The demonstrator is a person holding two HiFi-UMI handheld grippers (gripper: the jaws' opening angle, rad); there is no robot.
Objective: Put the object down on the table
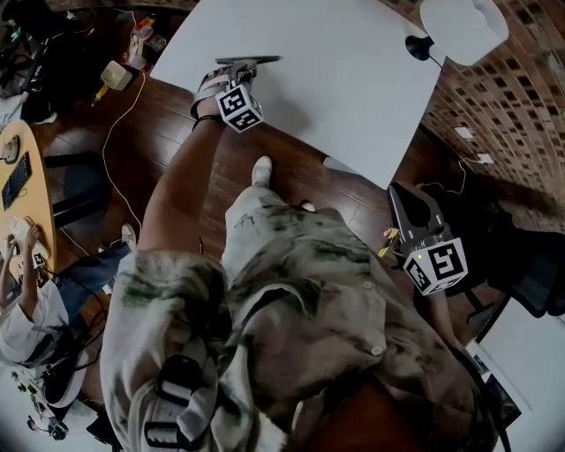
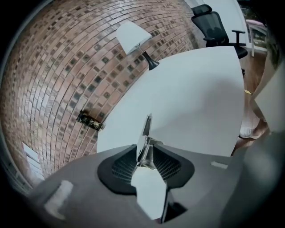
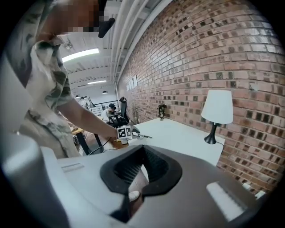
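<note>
Nearest, the right gripper (image 1: 399,198) hangs low at the person's right side, well apart from the table; its jaws stand apart with nothing between them, only floor and a shoe showing through the gap; it has no part in the work at this point.

Farther out, the left gripper (image 1: 240,69) reaches over the near-left edge of the white table (image 1: 353,88); its jaws are spread wide, and a thin metal utensil (image 2: 146,132), seen edge-on and perhaps a table knife, stands in the gap at their tips; the pads look clear of it rather than pressing, though the left one is very close. In the head view the utensil appears to lie on the tabletop across the jaw tips. I judge the putting-down as good as done, with only the drawing back left; that wants a straight pull, lest the tips drag the utensil off the near edge.

Beyond, the tabletop is bare up to a white-shaded lamp (image 1: 461,26) at the far right corner and a small dark object (image 2: 90,121) by the brick wall (image 2: 49,80); an office chair (image 2: 214,26) stands past the table; none of these is in the way.
</note>
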